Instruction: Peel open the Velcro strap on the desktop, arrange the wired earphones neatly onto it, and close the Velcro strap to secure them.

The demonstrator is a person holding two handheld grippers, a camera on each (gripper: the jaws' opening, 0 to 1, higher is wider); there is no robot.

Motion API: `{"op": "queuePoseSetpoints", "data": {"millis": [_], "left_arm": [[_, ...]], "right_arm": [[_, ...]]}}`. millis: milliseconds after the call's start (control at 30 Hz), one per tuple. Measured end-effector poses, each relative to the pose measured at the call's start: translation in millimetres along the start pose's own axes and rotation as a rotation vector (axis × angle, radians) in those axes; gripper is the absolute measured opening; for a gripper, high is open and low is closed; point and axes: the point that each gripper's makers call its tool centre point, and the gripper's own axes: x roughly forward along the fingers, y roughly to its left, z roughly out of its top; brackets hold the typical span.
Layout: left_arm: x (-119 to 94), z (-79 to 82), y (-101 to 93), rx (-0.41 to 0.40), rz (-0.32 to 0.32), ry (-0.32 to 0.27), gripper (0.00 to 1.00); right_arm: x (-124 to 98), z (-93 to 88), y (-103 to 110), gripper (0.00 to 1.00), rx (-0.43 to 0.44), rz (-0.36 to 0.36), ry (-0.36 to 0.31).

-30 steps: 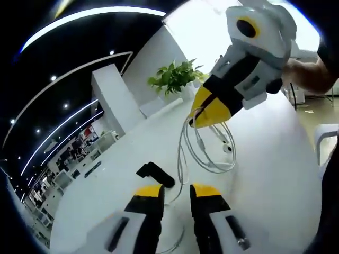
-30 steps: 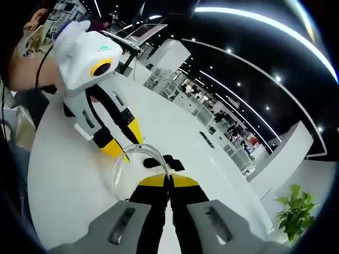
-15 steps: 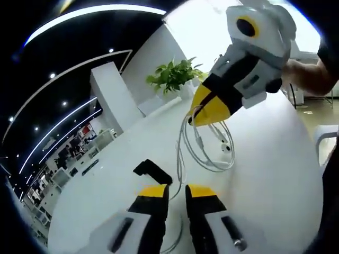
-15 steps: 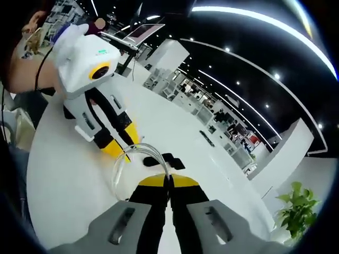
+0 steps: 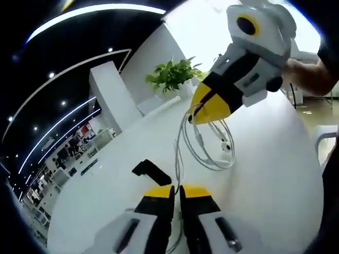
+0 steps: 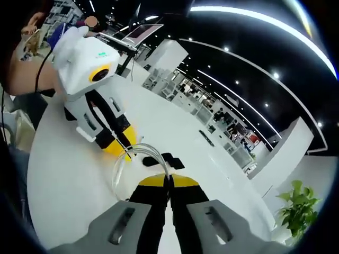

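The white wired earphones (image 5: 211,150) hang as a loose coil above the white table (image 5: 265,180). My right gripper (image 5: 204,114) reaches in from the upper right and holds the top of the coil with its yellow tips together. A cable strand runs down between the jaws of my left gripper (image 5: 176,188), which are closed on it. The black Velcro strap (image 5: 152,172) lies flat on the table just left of that strand. In the right gripper view, my right gripper (image 6: 168,180) is shut on the cable loop (image 6: 126,168). The left gripper (image 6: 121,150) meets it from the left, with the strap (image 6: 165,160) behind.
A potted plant (image 5: 172,76) stands at the table's far edge, beside a white pillar (image 5: 108,100). A person's hand (image 5: 312,74) holds the right gripper, and a white chair (image 5: 326,138) sits at the right. Bare tabletop surrounds the strap.
My left gripper's jaws have drawn together from a wide gap and now pinch the cable strand between them. The right gripper still holds the coil in the same place.
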Motion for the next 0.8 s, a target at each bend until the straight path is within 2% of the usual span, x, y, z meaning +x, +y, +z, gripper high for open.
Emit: {"op": "queuePoseSetpoints", "data": {"millis": [400, 533, 800], "left_arm": [[-1, 1.5, 3.9, -0.03, 0.013, -0.014, 0.06], [-7, 1.5, 10.5, -0.059, 0.04, -0.026, 0.06], [-22, -5.8, 28.2, -0.052, 0.129, -0.012, 0.06]], "right_arm": [[1, -2.2, -2, 0.04, 0.006, -0.005, 0.007], [1, -7.0, -7, 0.04, 0.024, -0.015, 0.015], [-3, -16.8, -22, 0.04, 0.055, -0.047, 0.026]]}}
